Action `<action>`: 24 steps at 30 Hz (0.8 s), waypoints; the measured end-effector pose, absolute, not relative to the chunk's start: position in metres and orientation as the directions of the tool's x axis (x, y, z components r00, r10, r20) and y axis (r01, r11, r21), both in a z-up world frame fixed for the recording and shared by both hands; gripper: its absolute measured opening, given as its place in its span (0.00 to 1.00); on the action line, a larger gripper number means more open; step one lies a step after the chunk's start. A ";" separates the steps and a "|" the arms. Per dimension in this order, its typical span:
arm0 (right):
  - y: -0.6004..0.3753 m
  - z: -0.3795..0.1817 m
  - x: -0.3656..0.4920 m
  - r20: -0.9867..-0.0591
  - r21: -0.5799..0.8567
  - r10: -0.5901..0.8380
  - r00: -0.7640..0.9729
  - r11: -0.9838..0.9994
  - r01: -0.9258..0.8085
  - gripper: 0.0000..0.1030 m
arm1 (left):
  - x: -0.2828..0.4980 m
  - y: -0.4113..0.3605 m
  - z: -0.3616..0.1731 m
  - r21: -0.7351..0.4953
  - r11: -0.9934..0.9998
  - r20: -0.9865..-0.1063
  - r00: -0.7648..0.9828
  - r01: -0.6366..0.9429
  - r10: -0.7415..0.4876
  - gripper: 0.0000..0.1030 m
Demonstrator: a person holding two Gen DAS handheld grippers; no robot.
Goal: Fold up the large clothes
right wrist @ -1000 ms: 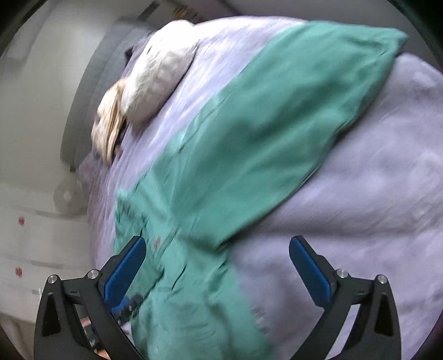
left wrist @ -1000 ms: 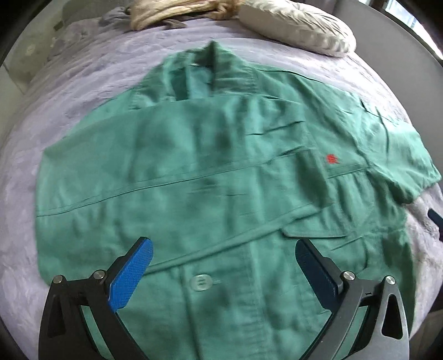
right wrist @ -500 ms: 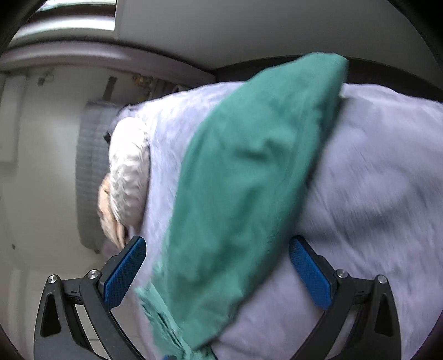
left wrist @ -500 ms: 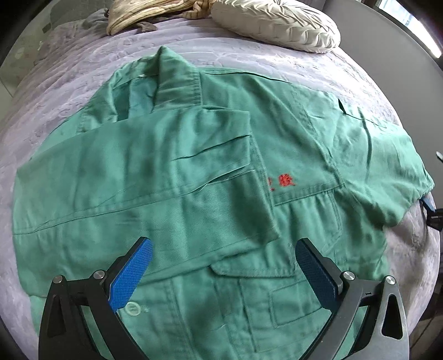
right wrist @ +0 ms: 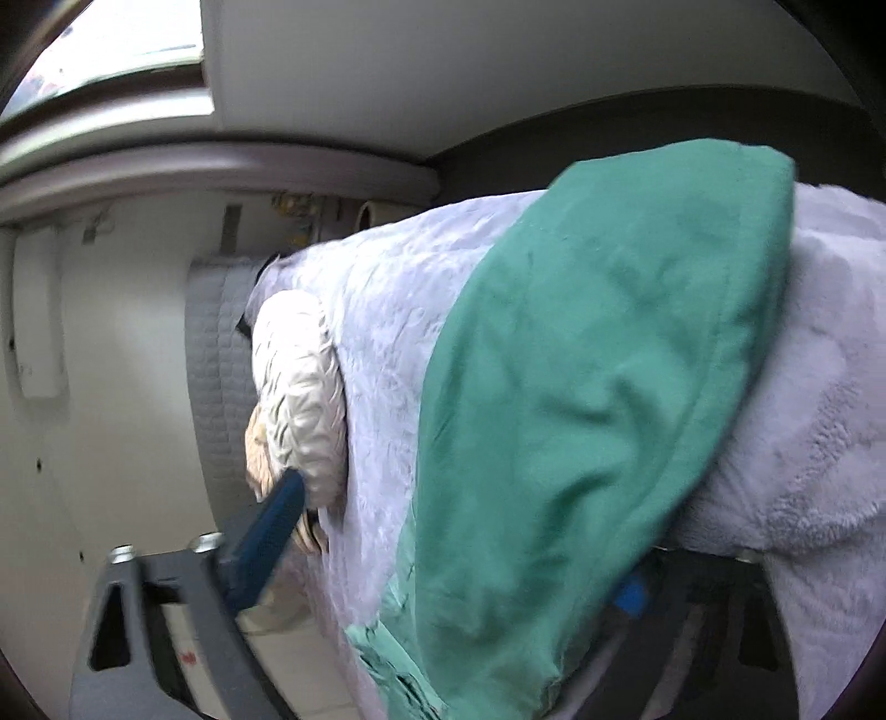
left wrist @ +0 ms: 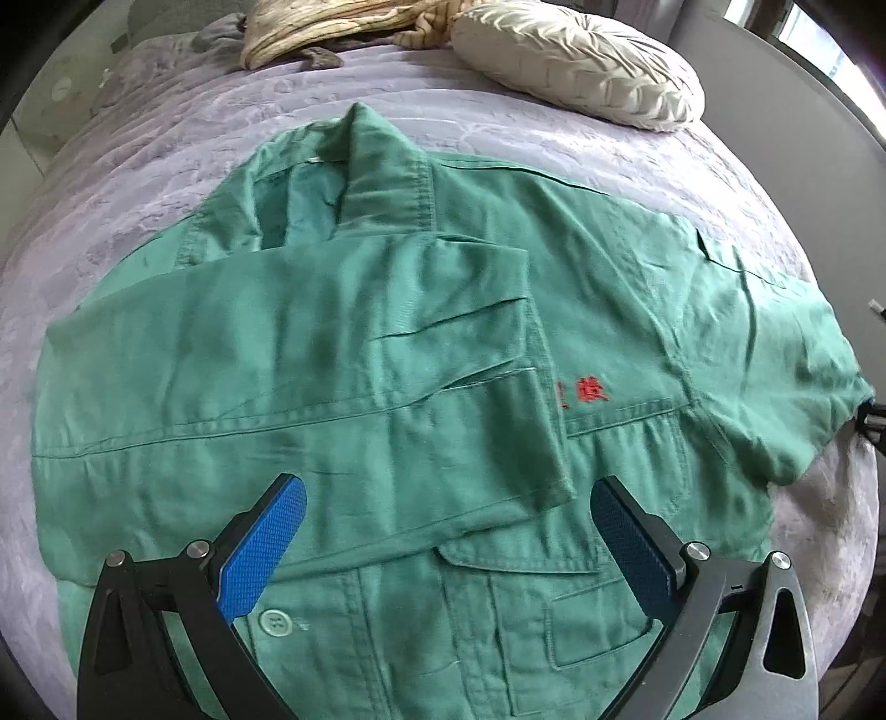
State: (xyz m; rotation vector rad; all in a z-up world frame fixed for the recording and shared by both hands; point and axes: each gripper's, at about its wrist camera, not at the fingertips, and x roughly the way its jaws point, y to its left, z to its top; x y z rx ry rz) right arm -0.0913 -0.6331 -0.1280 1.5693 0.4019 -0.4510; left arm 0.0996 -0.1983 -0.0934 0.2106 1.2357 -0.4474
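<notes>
A large green work jacket (left wrist: 387,387) lies front up on a lilac bedspread (left wrist: 498,127), collar far from me. Its left sleeve is folded across the chest; red embroidery (left wrist: 587,390) shows beside the cuff. My left gripper (left wrist: 443,545) is open and empty, hovering over the jacket's lower front near a button (left wrist: 275,621). The other sleeve (right wrist: 581,415) drapes over the bed's right edge. My right gripper (right wrist: 459,559) is open at that edge, low, with the sleeve between its fingers; its right finger is mostly hidden behind the cloth.
A cream pleated pillow (left wrist: 576,61) and a striped beige bundle (left wrist: 332,22) lie at the head of the bed. A padded grey headboard (right wrist: 216,354) and white wall stand beyond. The bed edge drops away at the right.
The left view has pulled back slightly and steadied over the folded sleeve. The right gripper has dropped lower beside the bed and moved in around the hanging sleeve.
</notes>
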 end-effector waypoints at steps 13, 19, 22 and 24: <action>-0.557 -0.056 -0.002 -0.440 0.870 0.192 0.877 0.336 0.362 0.06 | 0.114 -0.140 -0.086 -0.071 0.924 -0.924 0.325 0.375 -0.202 1.00; -0.414 -0.010 0.086 -0.516 0.729 0.358 0.778 0.660 0.180 0.06 | 0.133 -0.083 -0.082 -0.027 0.948 -0.907 0.391 0.318 -0.157 1.00; -0.328 -0.022 0.123 -0.587 0.658 0.428 0.687 0.746 0.098 0.06 | 0.141 -0.048 -0.084 -0.020 0.961 -0.903 0.407 0.277 -0.136 1.00; -0.279 -0.042 0.141 -0.617 0.651 0.477 0.625 0.756 0.066 0.06 | 0.144 -0.029 -0.089 -0.005 0.967 -0.906 0.409 0.256 -0.113 1.00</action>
